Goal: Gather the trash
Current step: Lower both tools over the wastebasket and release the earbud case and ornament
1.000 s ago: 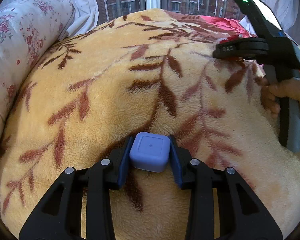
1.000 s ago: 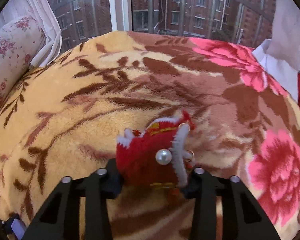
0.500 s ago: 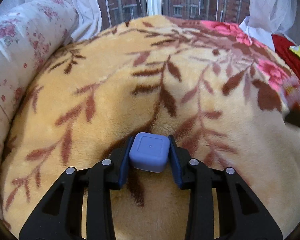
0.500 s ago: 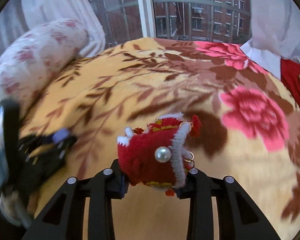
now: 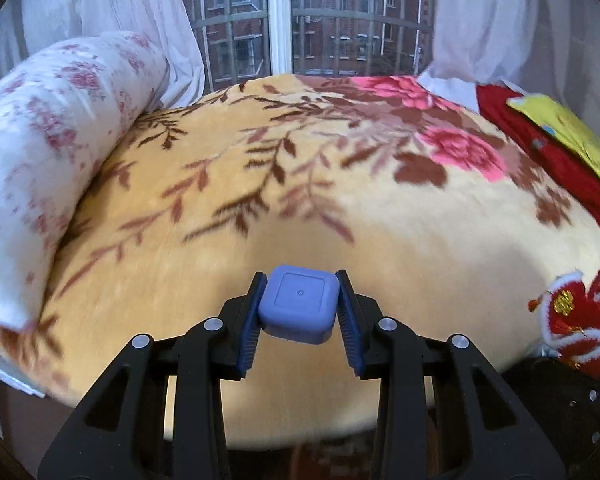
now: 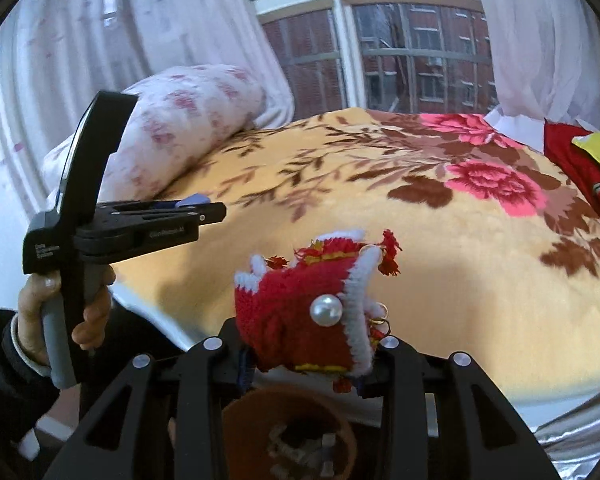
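Note:
My left gripper (image 5: 300, 282) is shut on a small blue rounded square block (image 5: 298, 306), held over the near edge of a floral fleece blanket (image 5: 260, 200). My right gripper (image 6: 306, 344) holds a red knitted ornament (image 6: 300, 312) with white trim and a pearl bead. Its jaws are opening slightly while the pads still press on the ornament. In the right wrist view the left gripper (image 6: 210, 208) points right at mid-left, gripped by a hand (image 6: 32, 312). The ornament (image 5: 576, 320) also shows at the right edge of the left wrist view.
A brown round container (image 6: 240, 404) with pale bits inside sits below the right gripper, off the bed's edge. A flowered pillow (image 5: 60, 140) lies at the left of the bed. Red and yellow cloth (image 5: 560, 152) lies at the right. Curtains and a window are behind.
Both grippers have pulled back from over the blanket to the bed's near edge, each still holding its item. The brown container has come into the right wrist view.

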A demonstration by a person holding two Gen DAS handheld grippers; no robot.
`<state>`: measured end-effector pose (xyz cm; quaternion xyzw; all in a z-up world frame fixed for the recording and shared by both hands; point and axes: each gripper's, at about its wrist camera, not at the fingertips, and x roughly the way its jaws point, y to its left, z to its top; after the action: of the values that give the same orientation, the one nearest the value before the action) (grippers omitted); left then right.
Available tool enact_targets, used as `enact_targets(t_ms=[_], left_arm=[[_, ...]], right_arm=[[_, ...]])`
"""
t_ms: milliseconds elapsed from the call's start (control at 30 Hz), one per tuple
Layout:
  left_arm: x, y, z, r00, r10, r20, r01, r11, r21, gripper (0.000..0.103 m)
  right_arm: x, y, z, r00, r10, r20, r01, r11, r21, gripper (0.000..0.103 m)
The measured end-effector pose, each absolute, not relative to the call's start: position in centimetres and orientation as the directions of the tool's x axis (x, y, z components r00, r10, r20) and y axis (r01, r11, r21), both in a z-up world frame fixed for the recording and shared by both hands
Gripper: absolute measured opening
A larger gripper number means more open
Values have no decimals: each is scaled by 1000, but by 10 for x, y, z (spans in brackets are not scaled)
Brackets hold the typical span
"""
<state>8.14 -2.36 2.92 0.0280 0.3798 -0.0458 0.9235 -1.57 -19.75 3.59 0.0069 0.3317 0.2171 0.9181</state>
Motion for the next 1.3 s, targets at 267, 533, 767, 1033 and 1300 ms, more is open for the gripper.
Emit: enact_targets(t_ms=[267, 533, 767, 1033, 1300], left_arm=[[-2, -27, -19, 652, -72, -755, 108, 994, -1, 34], [-17, -35, -100, 477, -94, -874, 135, 990, -33, 34], [-2, -33, -130, 366, -103, -925, 128, 990, -60, 34], [1, -31, -148, 300, -101, -949, 102, 992, -74, 66], [-1, -31, -146, 311, -96, -946, 98, 993, -69, 67]], right_arm=[[-73, -184, -9, 585, 425, -691, -424, 886, 187, 37], [-83, -176, -56, 444, 415, -794, -403, 884, 236, 37], [-68, -169, -85, 332, 383, -862, -384, 890, 248, 47], [-61, -175, -96, 307, 363, -880, -344, 904, 253, 64], [-67, -189, -89, 339, 364, -868, -312, 913, 262, 68]])
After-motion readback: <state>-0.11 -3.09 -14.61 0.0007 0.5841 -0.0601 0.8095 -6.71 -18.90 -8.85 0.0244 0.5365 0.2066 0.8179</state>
